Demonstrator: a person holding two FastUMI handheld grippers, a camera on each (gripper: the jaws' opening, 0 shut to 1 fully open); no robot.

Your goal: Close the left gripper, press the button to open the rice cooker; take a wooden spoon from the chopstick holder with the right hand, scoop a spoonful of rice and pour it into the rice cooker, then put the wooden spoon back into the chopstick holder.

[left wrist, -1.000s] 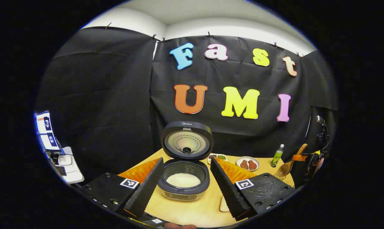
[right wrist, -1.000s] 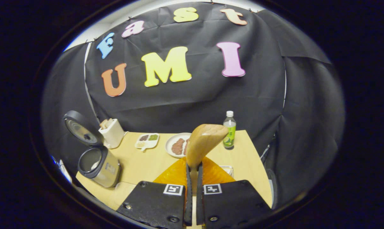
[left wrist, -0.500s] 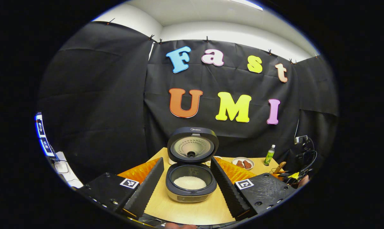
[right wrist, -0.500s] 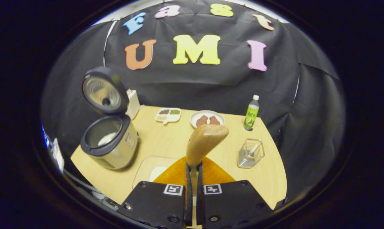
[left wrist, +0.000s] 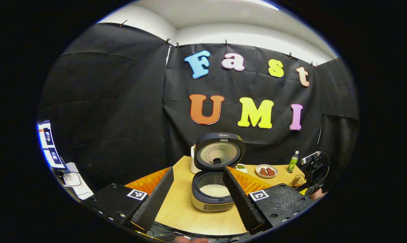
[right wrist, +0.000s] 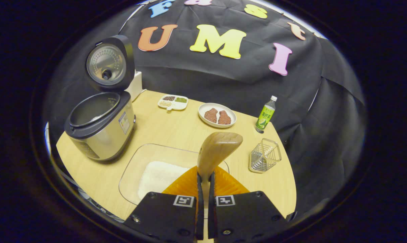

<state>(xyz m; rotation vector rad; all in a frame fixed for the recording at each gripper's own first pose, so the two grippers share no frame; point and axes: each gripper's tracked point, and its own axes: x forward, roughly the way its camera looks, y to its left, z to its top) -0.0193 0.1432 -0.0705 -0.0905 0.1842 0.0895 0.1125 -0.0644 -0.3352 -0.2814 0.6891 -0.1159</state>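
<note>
The rice cooker [left wrist: 211, 204] stands open, its lid [left wrist: 219, 152] upright and white rice in the pot. My left gripper [left wrist: 197, 170] is open and empty, hanging back from the cooker, which sits behind its right finger. My right gripper [right wrist: 205, 177] is shut on the handle of the wooden spoon [right wrist: 218, 148], whose bowl points forward above the table. Just below and left of the spoon lies a glass tray [right wrist: 136, 165] holding rice [right wrist: 157, 175]. The wire chopstick holder [right wrist: 265, 155] stands empty to the right. The cooker [right wrist: 100, 125] is at the left in the right gripper view.
On the wooden table [right wrist: 176, 131] farther back are a plate of brown meat [right wrist: 217, 115], a small divided dish [right wrist: 173, 102] and a green bottle [right wrist: 265, 114]. A white container [right wrist: 135, 86] stands behind the cooker. The table edge runs close in front of the tray.
My right gripper rose and tipped down with the spoon, bringing the rice tray into sight below it. My left gripper drew back and swung left, so the cooker looks smaller and farther right.
</note>
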